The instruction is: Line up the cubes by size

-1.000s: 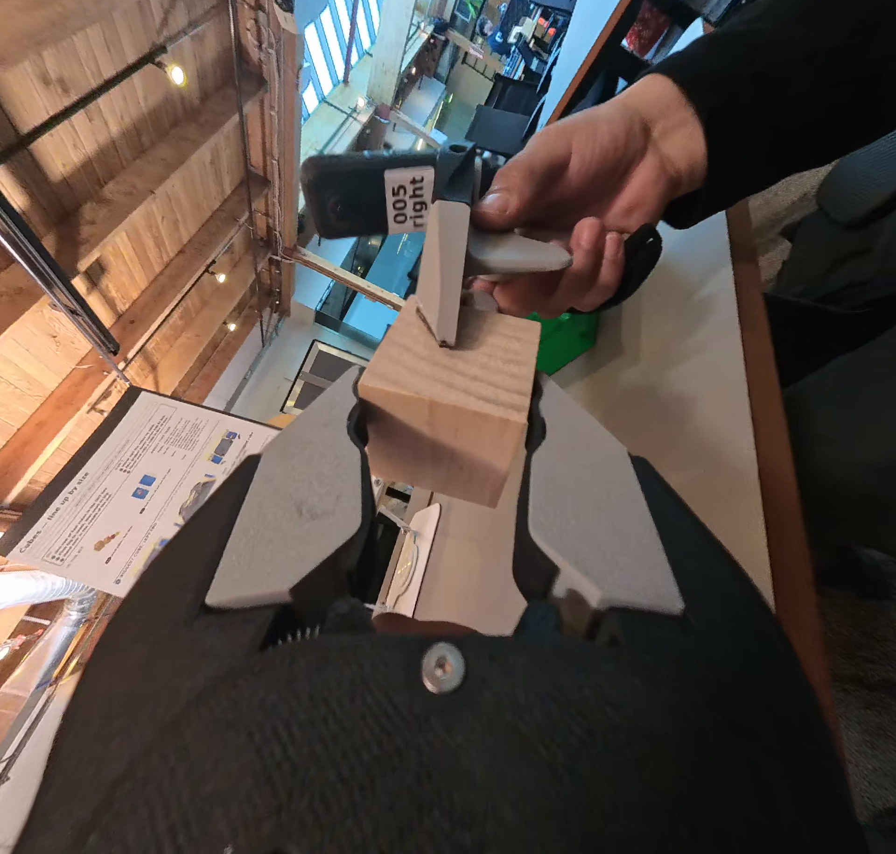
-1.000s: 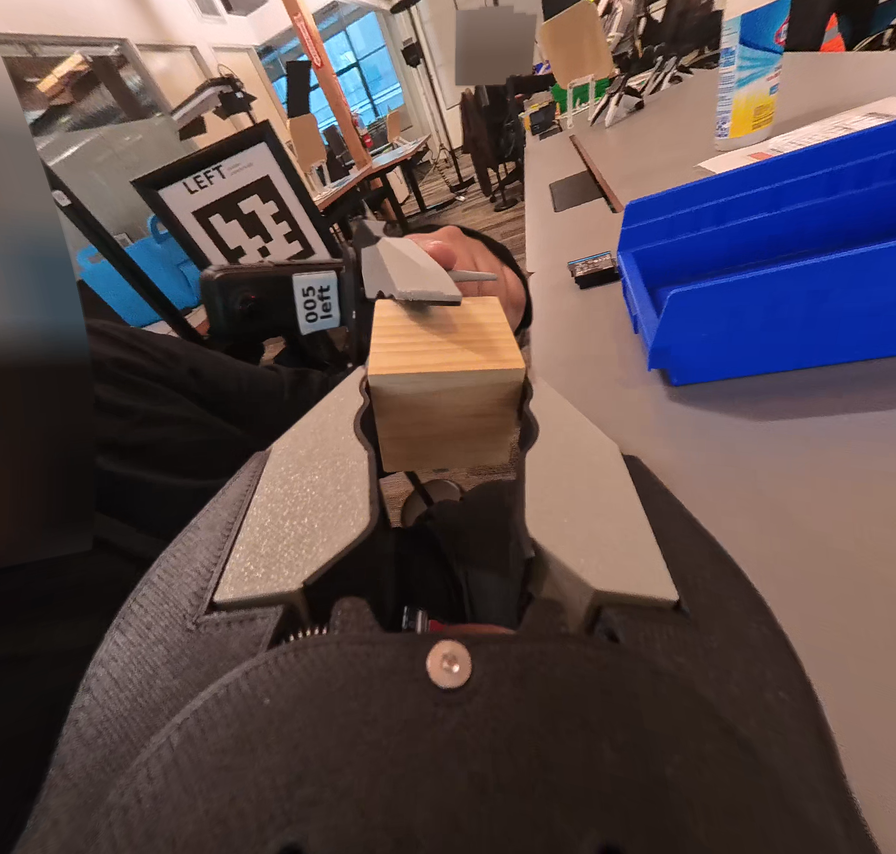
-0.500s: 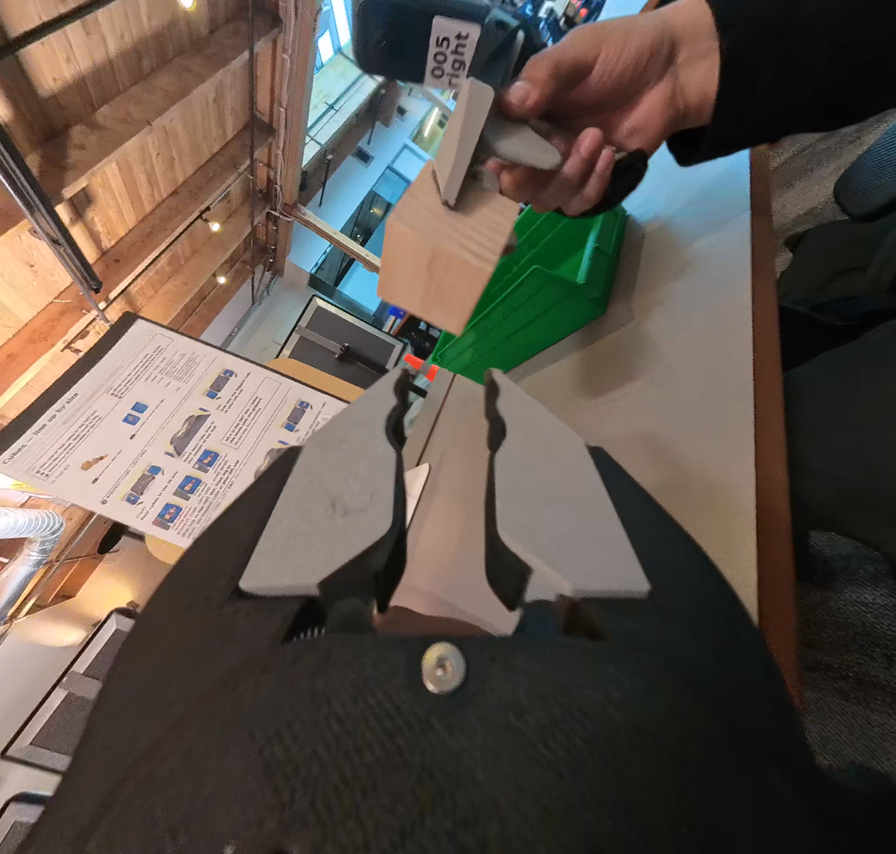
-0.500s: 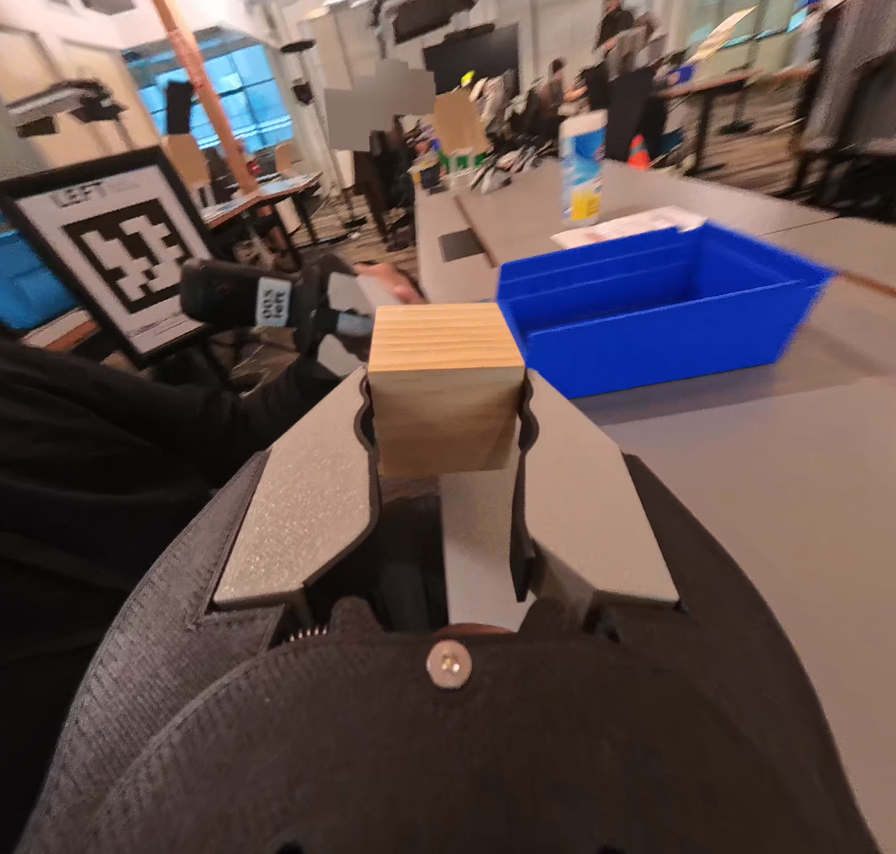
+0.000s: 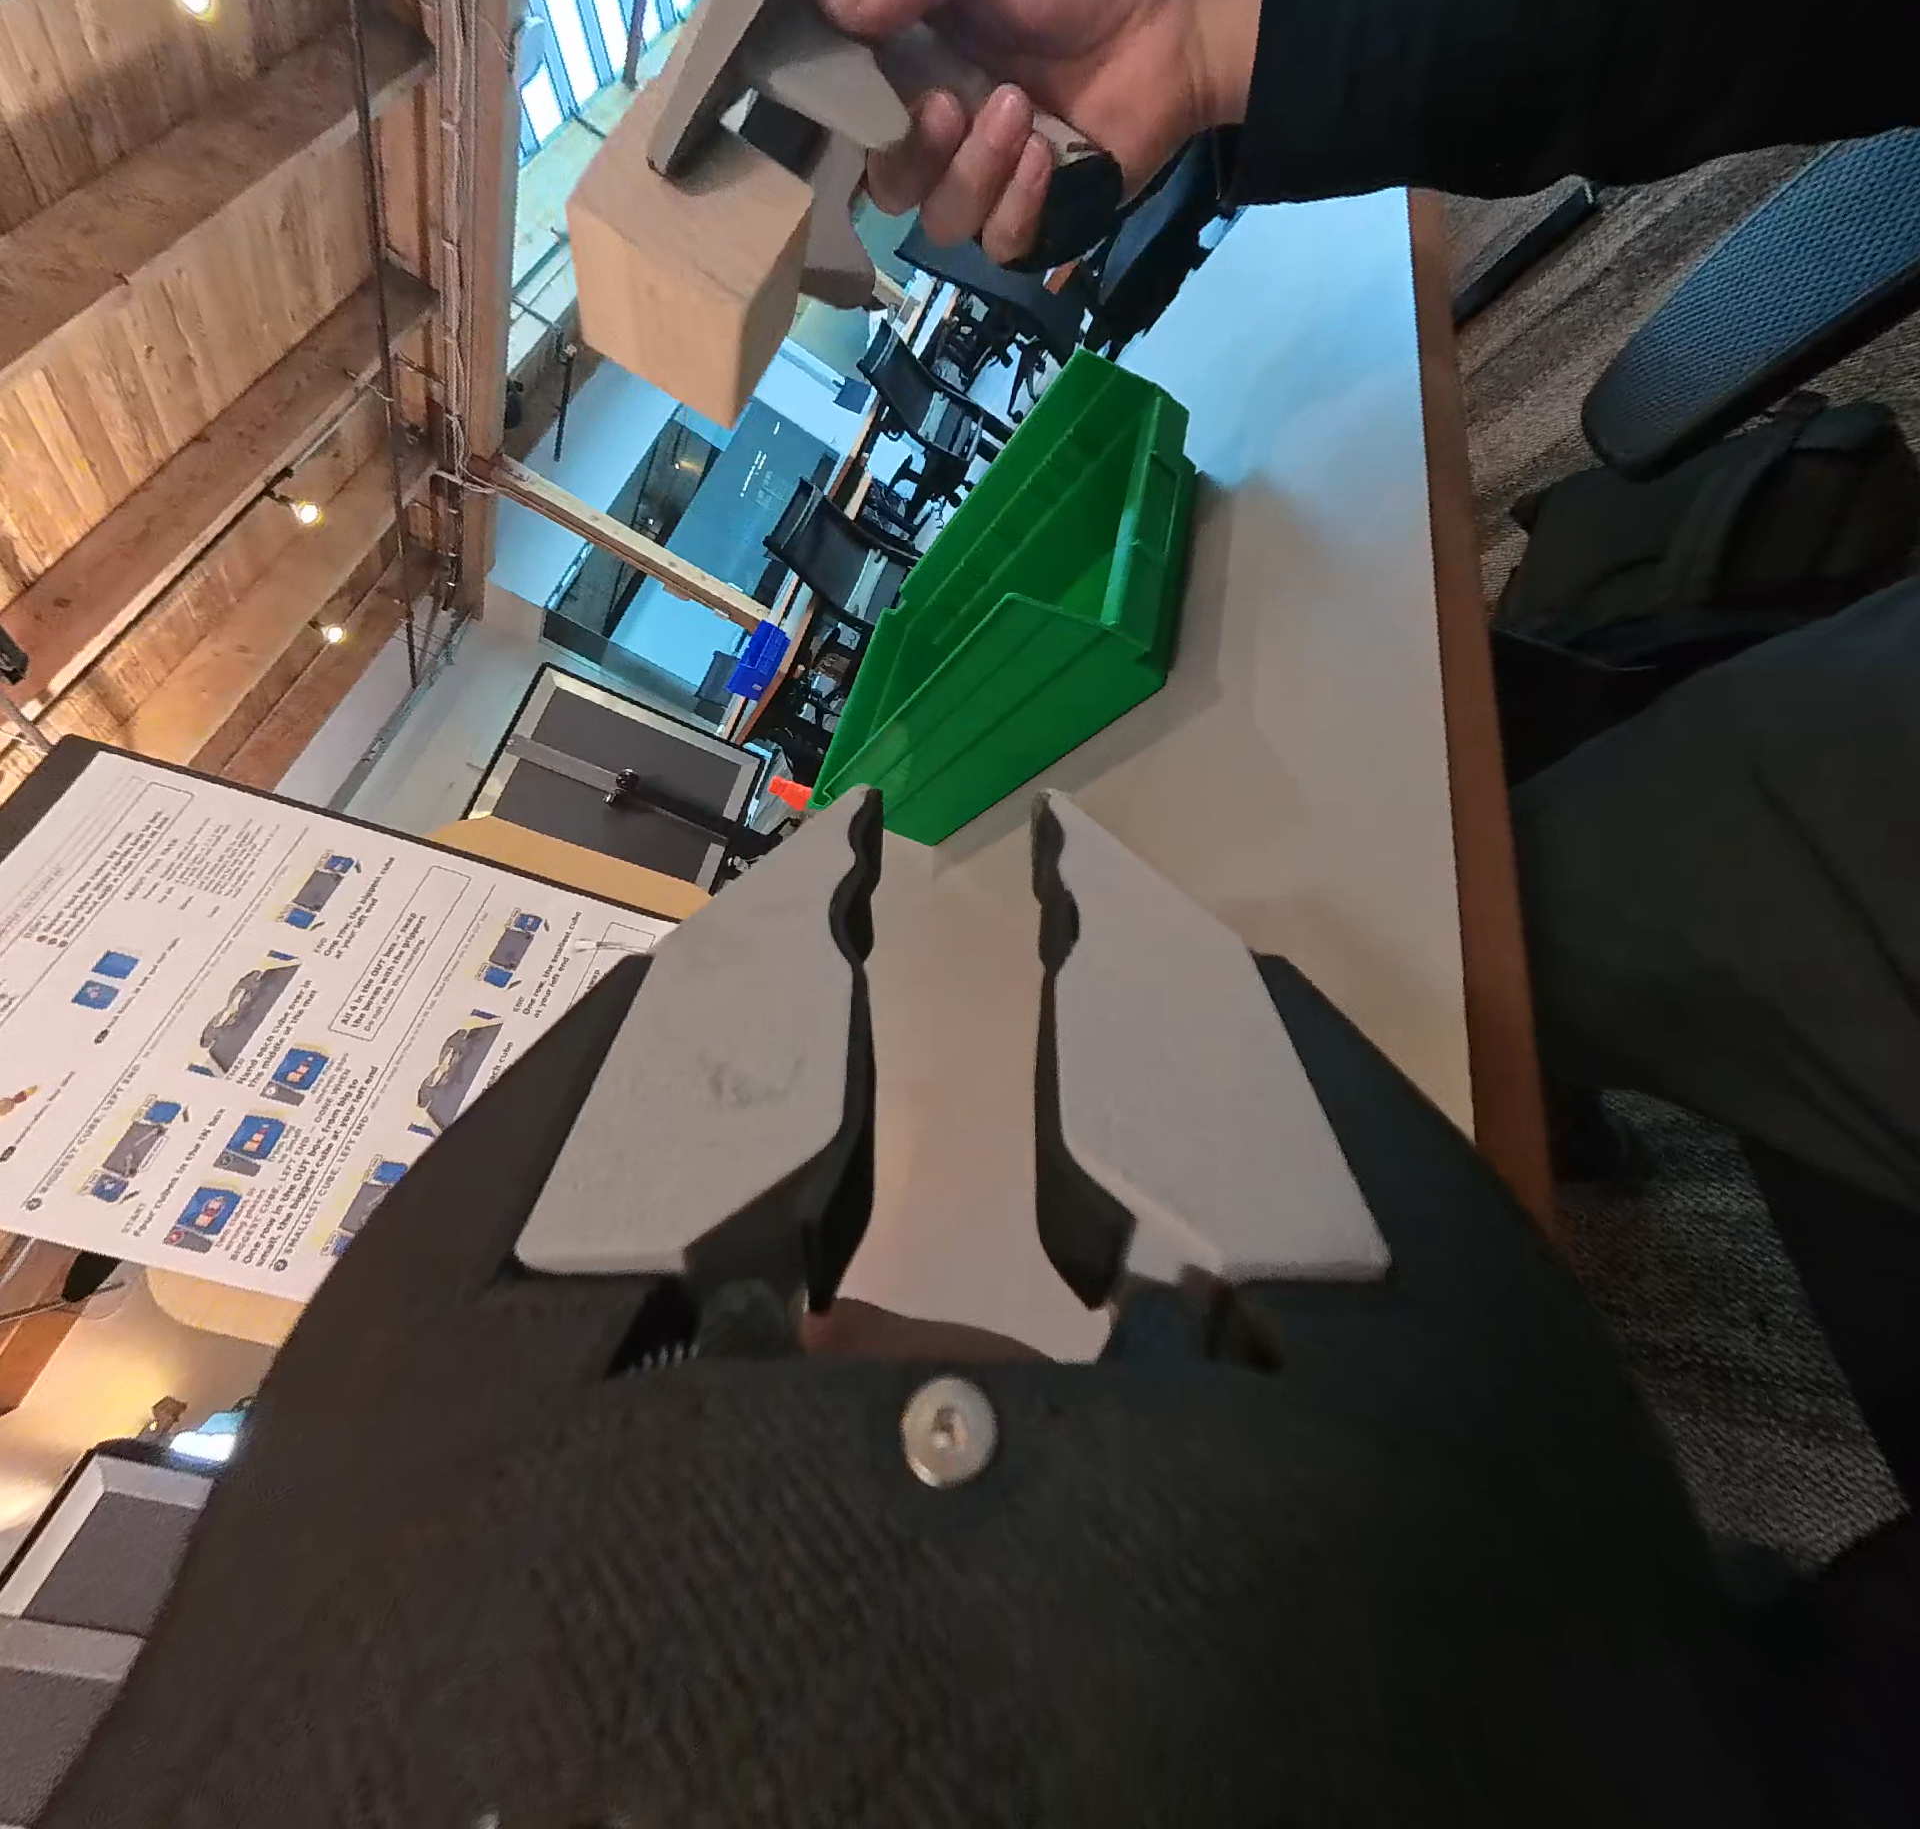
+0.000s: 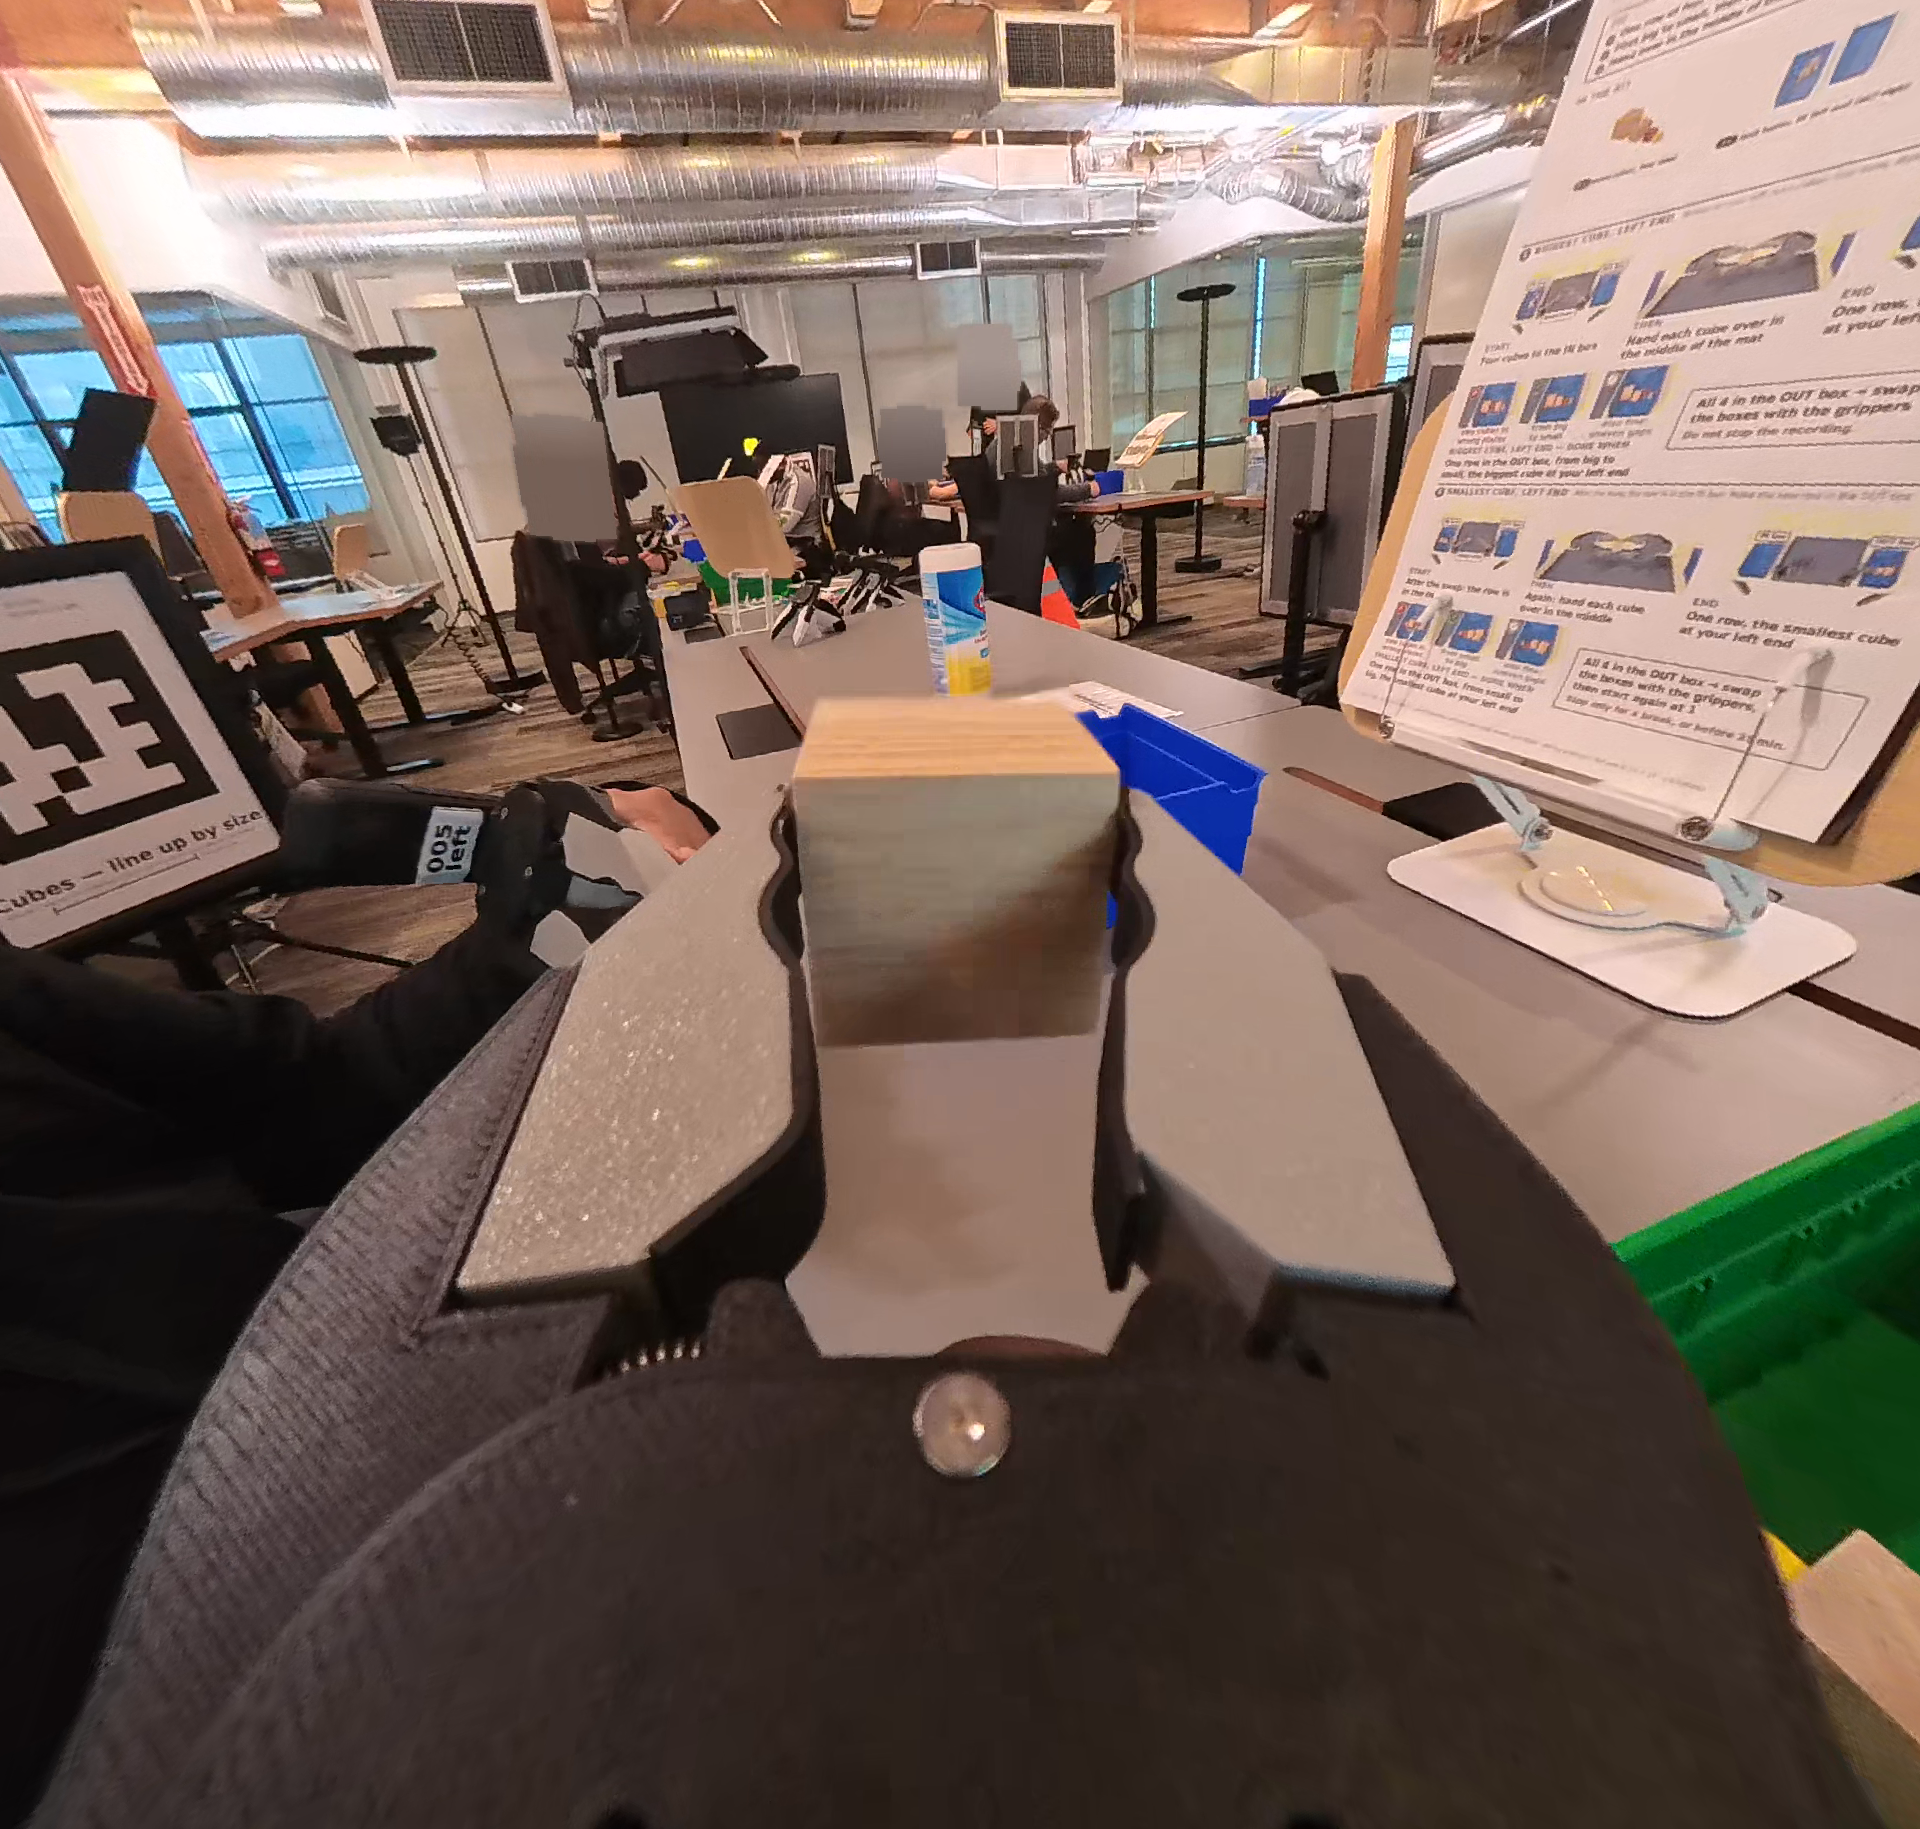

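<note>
The right hand-held gripper (image 6: 956, 906) is clamped on a wooden cube (image 6: 951, 880), its two grey fingers pressed against the cube's left and right faces, and the cube is held in the air above the grey tabletop (image 6: 1558, 1073). In the left wrist view the same cube (image 5: 686, 288) shows at the upper left, well above the tabletop (image 5: 1320, 532), gripped by the right hand-held gripper (image 5: 769, 169), which a bare hand (image 5: 1049, 54) in a dark sleeve holds by its handle. The left hand-held gripper (image 5: 951, 849) holds nothing; its fingers stand a moderate way apart with bare tabletop showing between them. A green bin (image 5: 1029, 636) sits on the tabletop beyond the left fingertips, well below the lifted cube. In the right wrist view a corner of the green bin (image 6: 1787, 1291) shows at the lower right, with part of another wooden block (image 6: 1860, 1675) at the very edge of the frame. A blue bin (image 6: 1184, 792) lies behind the held cube, a white and yellow canister (image 6: 956, 626) stands farther back, and an instruction sheet on a stand (image 6: 1683, 408) rises at the right
</note>
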A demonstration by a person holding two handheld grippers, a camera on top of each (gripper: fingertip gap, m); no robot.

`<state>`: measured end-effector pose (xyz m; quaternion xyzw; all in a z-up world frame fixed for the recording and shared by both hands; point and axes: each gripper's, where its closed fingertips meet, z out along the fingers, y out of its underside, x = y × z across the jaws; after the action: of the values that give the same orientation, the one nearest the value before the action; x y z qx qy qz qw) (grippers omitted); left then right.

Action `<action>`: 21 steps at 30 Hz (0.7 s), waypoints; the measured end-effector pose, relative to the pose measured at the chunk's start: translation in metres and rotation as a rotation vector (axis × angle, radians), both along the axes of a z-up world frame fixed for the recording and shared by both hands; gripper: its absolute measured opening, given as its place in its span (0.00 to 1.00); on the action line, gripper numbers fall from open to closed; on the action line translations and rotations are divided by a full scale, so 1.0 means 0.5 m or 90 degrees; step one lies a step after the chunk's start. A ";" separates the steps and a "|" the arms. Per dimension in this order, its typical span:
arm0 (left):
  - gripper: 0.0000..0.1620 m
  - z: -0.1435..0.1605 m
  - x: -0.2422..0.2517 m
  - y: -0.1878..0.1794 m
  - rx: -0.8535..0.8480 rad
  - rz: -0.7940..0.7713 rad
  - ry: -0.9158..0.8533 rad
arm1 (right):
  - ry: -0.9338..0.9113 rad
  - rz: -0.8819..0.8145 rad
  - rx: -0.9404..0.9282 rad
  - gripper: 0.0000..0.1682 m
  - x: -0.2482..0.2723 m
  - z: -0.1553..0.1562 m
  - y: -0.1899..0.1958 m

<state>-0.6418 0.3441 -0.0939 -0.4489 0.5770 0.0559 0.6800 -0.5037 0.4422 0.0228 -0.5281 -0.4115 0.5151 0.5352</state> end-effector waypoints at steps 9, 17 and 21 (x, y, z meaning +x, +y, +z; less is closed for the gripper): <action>0.15 -0.024 0.014 0.021 -0.026 -0.005 -0.019 | 0.003 -0.107 -0.013 0.00 -0.021 -0.029 0.066; 0.00 -0.155 0.075 0.172 -0.110 0.100 0.044 | -0.266 -0.312 0.142 0.00 -0.169 -0.202 0.214; 0.00 -0.166 0.082 0.188 -0.190 0.043 -0.024 | -0.258 -0.199 0.136 0.00 -0.202 -0.203 0.177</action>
<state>-0.6010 0.4382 -0.1767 -0.5650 0.5508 -0.0158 0.6141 -0.6047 0.5307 -0.0789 -0.6182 -0.4757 0.2636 0.5675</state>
